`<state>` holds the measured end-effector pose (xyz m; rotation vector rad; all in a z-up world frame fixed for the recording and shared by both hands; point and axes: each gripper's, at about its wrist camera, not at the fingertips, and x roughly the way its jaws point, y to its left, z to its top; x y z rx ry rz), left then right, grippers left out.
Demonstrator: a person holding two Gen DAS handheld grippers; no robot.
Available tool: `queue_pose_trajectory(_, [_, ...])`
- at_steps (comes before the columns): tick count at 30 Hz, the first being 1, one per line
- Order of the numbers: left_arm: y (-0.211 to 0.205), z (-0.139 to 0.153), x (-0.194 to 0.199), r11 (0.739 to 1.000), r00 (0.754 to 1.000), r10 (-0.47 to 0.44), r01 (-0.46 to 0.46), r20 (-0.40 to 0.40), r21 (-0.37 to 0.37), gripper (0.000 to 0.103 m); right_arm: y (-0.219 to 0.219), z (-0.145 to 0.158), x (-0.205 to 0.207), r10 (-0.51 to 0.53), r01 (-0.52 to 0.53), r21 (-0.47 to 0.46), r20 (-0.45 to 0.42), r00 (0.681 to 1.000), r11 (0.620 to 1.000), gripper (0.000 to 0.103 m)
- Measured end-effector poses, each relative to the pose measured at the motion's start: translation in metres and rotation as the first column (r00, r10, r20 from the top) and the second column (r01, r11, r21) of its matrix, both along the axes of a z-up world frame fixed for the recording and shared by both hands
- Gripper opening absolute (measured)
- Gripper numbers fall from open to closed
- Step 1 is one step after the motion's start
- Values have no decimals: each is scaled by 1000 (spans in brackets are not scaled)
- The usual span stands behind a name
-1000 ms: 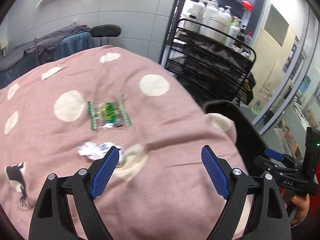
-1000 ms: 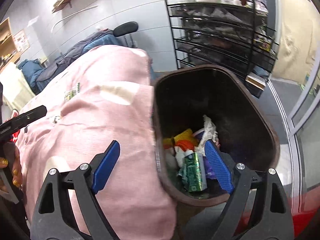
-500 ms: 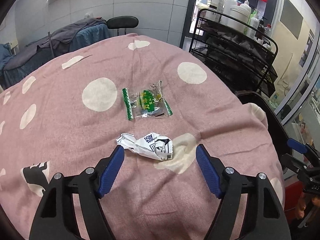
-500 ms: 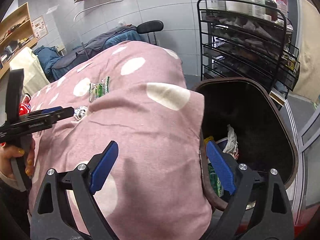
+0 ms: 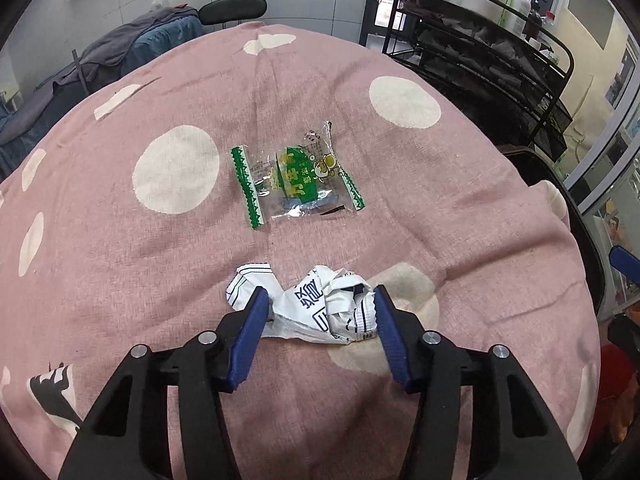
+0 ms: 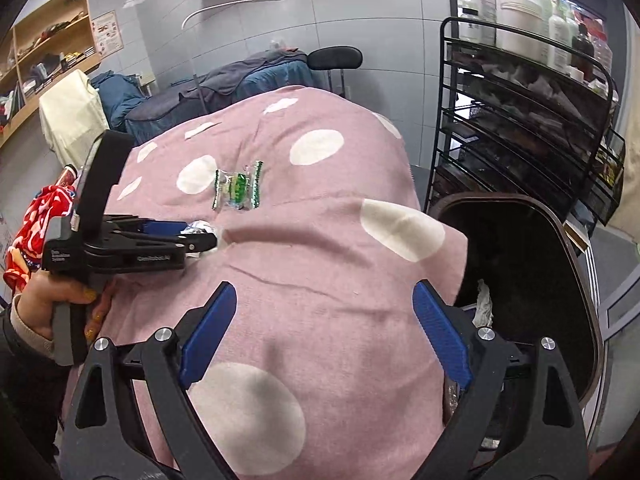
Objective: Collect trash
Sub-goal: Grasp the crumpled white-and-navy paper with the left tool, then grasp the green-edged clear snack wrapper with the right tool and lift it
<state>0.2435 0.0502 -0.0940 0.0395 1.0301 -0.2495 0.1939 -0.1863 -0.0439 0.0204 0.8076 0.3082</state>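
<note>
A crumpled white wrapper (image 5: 320, 308) with blue print lies on the pink dotted cloth (image 5: 120, 248). My left gripper (image 5: 318, 312) is open, with its blue pads on either side of the wrapper. A clear and green snack wrapper (image 5: 296, 178) lies flat further away on the cloth; it also shows in the right wrist view (image 6: 238, 190). My right gripper (image 6: 324, 320) is open and empty above the cloth's near right part, beside the dark trash bin (image 6: 560, 248). The left gripper (image 6: 196, 236) shows there too.
A black wire rack (image 6: 520, 120) with white bottles stands behind the bin. The bin holds some trash (image 6: 482, 304). A covered bed and black stool (image 5: 232, 8) stand beyond the cloth. Wooden shelves (image 6: 48, 40) hang at the left wall.
My left gripper has moved forward and down over the white wrapper, its pads narrowing around it. My right gripper has swung left from over the bin to over the cloth.
</note>
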Motion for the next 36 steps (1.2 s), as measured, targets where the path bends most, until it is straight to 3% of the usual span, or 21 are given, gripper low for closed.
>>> queue_pose_trajectory(6, [9, 1, -3, 999, 1000, 25, -24, 3, -42, 42, 9, 0, 4, 23, -23, -5, -5, 1000, 1000, 89])
queue_pose_trajectory(15, [24, 16, -14, 991, 993, 93, -86, 67, -105, 37, 18, -2, 17, 66, -65, 30, -34, 997, 997, 89])
queue_pose_trajectory(24, [49, 49, -45, 972, 952, 220, -196, 211, -127, 37, 61, -2, 45, 170, -168, 43, -75, 982, 985, 89])
queue_pose_trajectory(29, [65, 54, -62, 961, 938, 258, -225, 231, -158, 37, 98, -4, 67, 233, -233, 10, -107, 967, 972, 89])
queue_pose_trajectory(36, [81, 53, -76, 947, 924, 303, -264, 233, -182, 37, 139, -23, 115, 275, -280, 11, -233, 933, 960, 89])
